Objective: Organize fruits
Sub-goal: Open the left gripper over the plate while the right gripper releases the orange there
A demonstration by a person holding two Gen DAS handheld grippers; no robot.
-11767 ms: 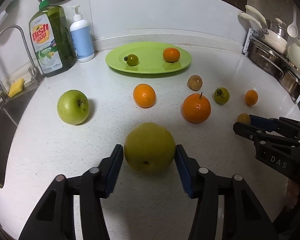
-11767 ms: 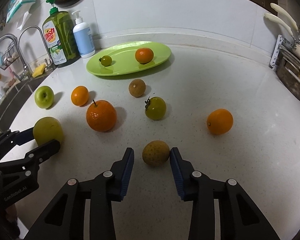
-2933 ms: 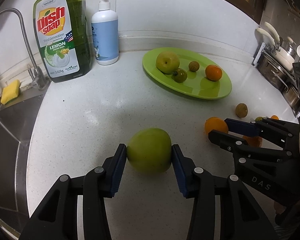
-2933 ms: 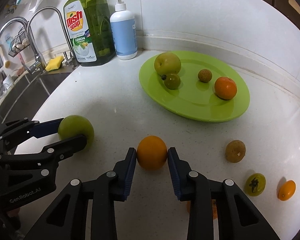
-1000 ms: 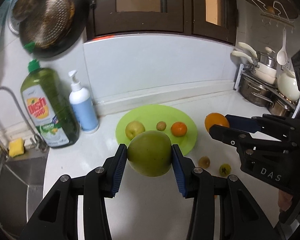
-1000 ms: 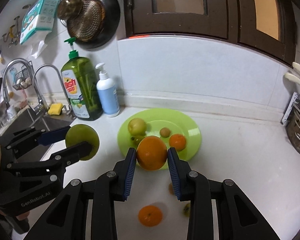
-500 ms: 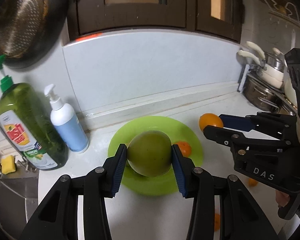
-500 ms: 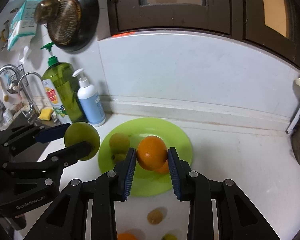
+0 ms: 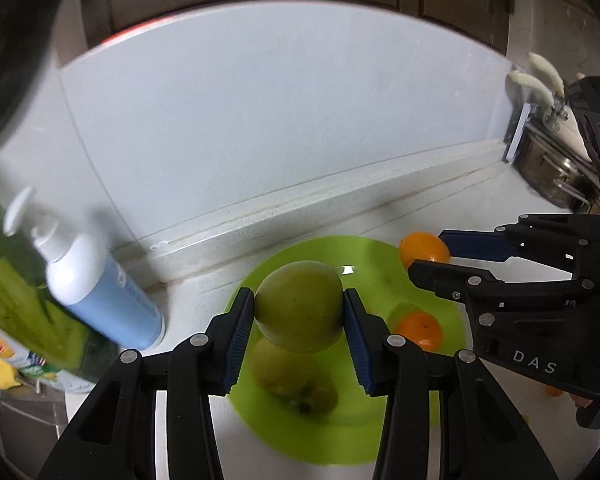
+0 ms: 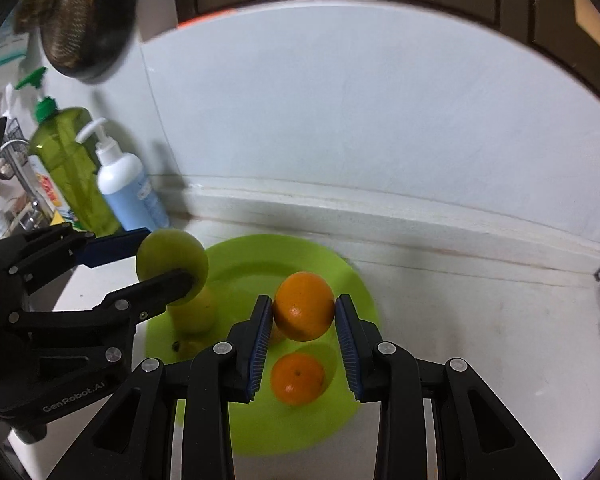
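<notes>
Hovering above the green plate (image 9: 452, 332), the left gripper (image 9: 299, 312) clamps a large green apple (image 9: 299, 306) between its blue pads in the left wrist view. Below the apple, a yellow-green fruit (image 9: 276, 372) and a small dark-green one (image 9: 320, 398) lie on the plate, with a small orange (image 9: 418, 330) near its right side. Right of the plate's far rim, the right gripper (image 9: 436, 258) carries an orange (image 9: 424, 246).

Seen from the right wrist, the right gripper (image 10: 303, 310) is clenched on that orange (image 10: 303, 306) over the plate (image 10: 260, 432), directly above another orange (image 10: 298, 378) lying there. Over the plate's left edge, the left gripper (image 10: 168, 258) bears the apple (image 10: 172, 258). A pump bottle (image 10: 130, 188) and dish soap bottle (image 10: 70, 168) stand behind the plate by the wall.

Both fruits look firm, smooth and round, likely to roll once freed; side grips across the widest part suit them, and the apple appears the heavier.
</notes>
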